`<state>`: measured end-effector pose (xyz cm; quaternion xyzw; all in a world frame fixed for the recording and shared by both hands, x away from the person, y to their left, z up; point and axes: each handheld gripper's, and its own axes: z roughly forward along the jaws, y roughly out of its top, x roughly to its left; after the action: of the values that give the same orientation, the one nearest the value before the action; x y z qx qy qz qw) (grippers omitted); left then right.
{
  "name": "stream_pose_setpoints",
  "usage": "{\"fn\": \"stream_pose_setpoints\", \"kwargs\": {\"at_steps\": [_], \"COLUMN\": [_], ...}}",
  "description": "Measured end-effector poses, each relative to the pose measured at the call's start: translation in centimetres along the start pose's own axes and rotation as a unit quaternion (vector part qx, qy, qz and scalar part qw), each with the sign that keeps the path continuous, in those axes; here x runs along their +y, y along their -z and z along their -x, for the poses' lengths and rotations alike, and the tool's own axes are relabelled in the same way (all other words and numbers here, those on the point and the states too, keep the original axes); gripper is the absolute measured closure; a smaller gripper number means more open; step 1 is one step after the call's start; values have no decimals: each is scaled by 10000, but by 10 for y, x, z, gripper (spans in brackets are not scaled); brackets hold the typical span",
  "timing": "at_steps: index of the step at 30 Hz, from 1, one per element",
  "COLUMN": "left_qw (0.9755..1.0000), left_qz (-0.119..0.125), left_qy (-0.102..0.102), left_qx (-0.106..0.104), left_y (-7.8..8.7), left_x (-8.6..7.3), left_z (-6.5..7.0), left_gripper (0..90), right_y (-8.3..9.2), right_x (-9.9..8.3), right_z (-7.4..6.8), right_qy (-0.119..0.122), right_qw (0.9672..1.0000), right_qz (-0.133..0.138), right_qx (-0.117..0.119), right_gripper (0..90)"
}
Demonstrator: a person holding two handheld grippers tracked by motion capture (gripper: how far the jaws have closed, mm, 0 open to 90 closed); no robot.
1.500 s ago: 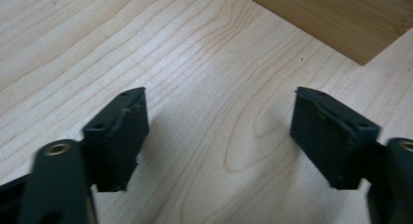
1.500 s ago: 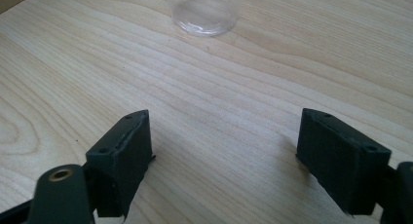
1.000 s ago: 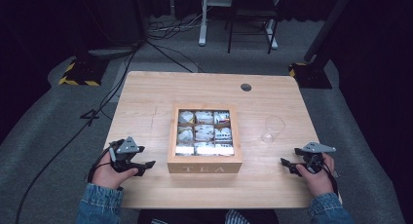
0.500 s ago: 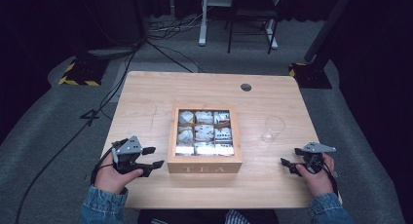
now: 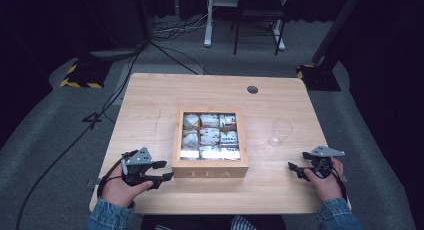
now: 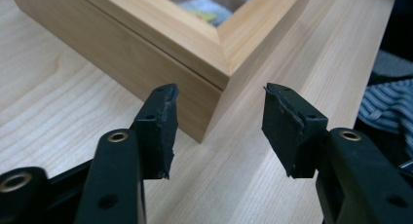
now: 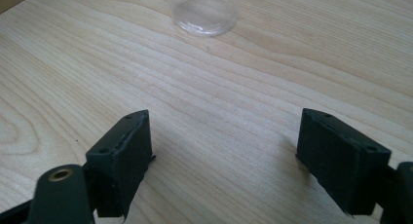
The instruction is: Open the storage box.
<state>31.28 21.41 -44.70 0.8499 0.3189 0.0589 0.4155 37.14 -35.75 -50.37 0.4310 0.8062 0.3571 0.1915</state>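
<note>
Wooden counter (image 5: 150, 105): your left claw (image 5: 164, 171), narrowing but empty, nears the shut tea box (image 5: 210, 140); right claw (image 5: 294, 168) gapes idle.

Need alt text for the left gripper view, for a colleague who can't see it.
The left gripper, its two black jaws apart with nothing between them, points at the near corner of a wooden tea box on a light wooden table. A striped sleeve shows at the right edge.
</note>
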Motion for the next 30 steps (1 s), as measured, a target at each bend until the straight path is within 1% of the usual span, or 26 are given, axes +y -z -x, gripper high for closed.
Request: {"fn": "stream_pose_setpoints", "kwargs": {"at_steps": [2, 3, 5, 6, 7, 8, 9, 11, 15, 16, 17, 19, 24, 25, 30], "left_qw": [10000, 9999, 9998, 9998, 9995, 9993, 9993, 9993, 9996, 9995, 9995, 9994, 9990, 9989, 9975], "left_qz": [-1, 15, 1, -47, -99, -140, -151, -42, 29, 13, 54, 66, 185, 187, 373], "left_qy": [-34, -108, -183, -195, -221, -242, -199, -101, 40, 30, 43, 48, 106, 71, -61], "left_qx": [29, 37, 31, 82, 188, 232, 266, 347, 286, 302, 323, 334, 384, 428, 605], "left_y": [-4, -6, -10, -12, -14, -15, -16, -15, -13, -12, -12, -10, -10, -9, -8], "left_x": [1, 2, 2, 3, 3, 3, 2, 1, 2, 3, 2, 2, -2, -2, -1], "left_z": [2, 3, 5, 6, 7, 6, 6, 5, 5, 6, 6, 6, 9, 10, 15], "left_gripper": [481, 482, 484, 489, 495, 513, 531, 590, 611, 614, 623, 659, 685, 694, 726], "right_y": [0, 0, 0, 0, 0, 0, 0, 0, 0, 0, 0, 0, 0, 0, 0], "right_x": [0, 0, 0, 0, 0, 0, 0, 0, 0, 0, 0, 0, 0, 0, 0], "right_z": [0, 0, 0, 0, 0, 0, 0, 0, 0, 0, 0, 0, 0, 0, 0], "right_qy": [-4, -5, -5, -2, -3, -2, -2, -3, -2, -5, -2, -5, -3, -3, -4], "right_qw": [10000, 10000, 10000, 10000, 10000, 10000, 10000, 10000, 10000, 10000, 10000, 10000, 10000, 10000, 10000], "right_qz": [1, 0, 1, 0, -1, 0, 0, 0, 0, -1, 0, -1, 0, -1, -2], "right_qx": [0, -1, 2, 0, 1, 0, 0, 1, -1, -1, 0, -2, 0, 0, -2], "right_gripper": [206, 206, 206, 206, 206, 206, 206, 206, 206, 206, 206, 206, 206, 206, 206]}}
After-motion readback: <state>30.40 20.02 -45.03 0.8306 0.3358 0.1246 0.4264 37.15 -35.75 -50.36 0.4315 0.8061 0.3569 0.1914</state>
